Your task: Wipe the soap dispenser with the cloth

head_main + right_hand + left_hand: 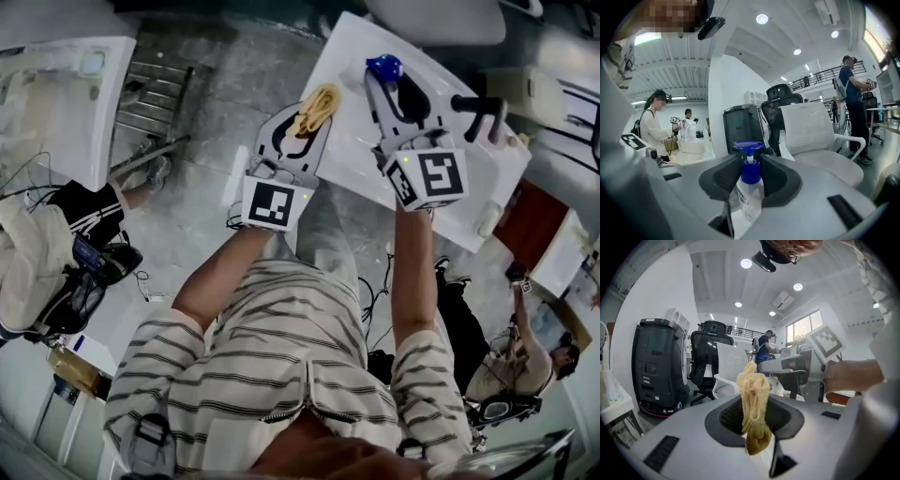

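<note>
My left gripper (312, 114) is shut on a bunched yellow cloth (319, 101), held over the near-left edge of the white table (361, 155). In the left gripper view the cloth (752, 390) stands up between the jaws of the left gripper (754, 417) and hangs below them. To its right, my right gripper (389, 82) is shut on a clear soap dispenser with a blue pump (384, 67). The right gripper view shows the dispenser (750, 192) upright, with the pads of the right gripper (750, 177) against its neck and shoulders. Both are lifted off the table, side by side and apart.
A black handled tool (478, 111) and a beige box (527, 89) lie on the table's far right. People sit at the lower right (525, 361) and left (56, 244). A black office chair (708, 357), a dark machine (658, 366) and a white chair (815, 136) stand beyond.
</note>
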### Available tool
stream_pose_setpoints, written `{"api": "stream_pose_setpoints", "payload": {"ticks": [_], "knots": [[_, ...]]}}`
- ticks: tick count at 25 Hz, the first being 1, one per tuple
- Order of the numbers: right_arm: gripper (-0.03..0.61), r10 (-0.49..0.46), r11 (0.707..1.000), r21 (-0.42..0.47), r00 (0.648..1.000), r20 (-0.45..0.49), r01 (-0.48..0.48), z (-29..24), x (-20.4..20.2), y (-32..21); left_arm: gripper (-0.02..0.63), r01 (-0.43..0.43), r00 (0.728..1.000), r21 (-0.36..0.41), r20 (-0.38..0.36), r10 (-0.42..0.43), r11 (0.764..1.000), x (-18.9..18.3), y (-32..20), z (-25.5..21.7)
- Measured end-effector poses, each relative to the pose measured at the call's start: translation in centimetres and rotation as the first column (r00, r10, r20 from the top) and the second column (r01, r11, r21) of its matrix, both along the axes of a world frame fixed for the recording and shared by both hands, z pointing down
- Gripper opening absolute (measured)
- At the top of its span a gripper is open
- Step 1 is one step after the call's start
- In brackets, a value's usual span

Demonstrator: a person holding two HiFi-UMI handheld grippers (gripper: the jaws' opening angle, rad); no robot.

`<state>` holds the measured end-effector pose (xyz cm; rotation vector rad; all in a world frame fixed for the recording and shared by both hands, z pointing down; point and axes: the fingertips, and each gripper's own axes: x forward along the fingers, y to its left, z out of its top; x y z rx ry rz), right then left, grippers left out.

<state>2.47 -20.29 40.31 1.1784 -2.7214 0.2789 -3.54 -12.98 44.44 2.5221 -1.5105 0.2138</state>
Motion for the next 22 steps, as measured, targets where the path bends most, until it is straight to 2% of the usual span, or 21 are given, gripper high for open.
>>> {"api": "stream_pose_setpoints", "payload": {"ticks": [10,16,22], "knots": [[0.121,0.015,1.000,0.015,0.998,0.056,-0.015,-4.4,0.6,4.0,0.097,-0.015,1.000,0.054,-0.004,0.015,0.998,2.0,0.8,-3.6],[0.121,0.023,0.999,0.028,0.998,0.058,-0.025,-7.0,2.1,8.1,0.097,-0.037,0.999,0.061,0.022,0.036,0.997,4.0,4.8,-6.0],[0.120,0.033,0.999,0.034,0.997,0.068,-0.036,-7.5,1.8,9.4,0.097,-0.053,0.998,0.071,0.046,0.050,0.996,4.2,6.3,-6.2]]}}
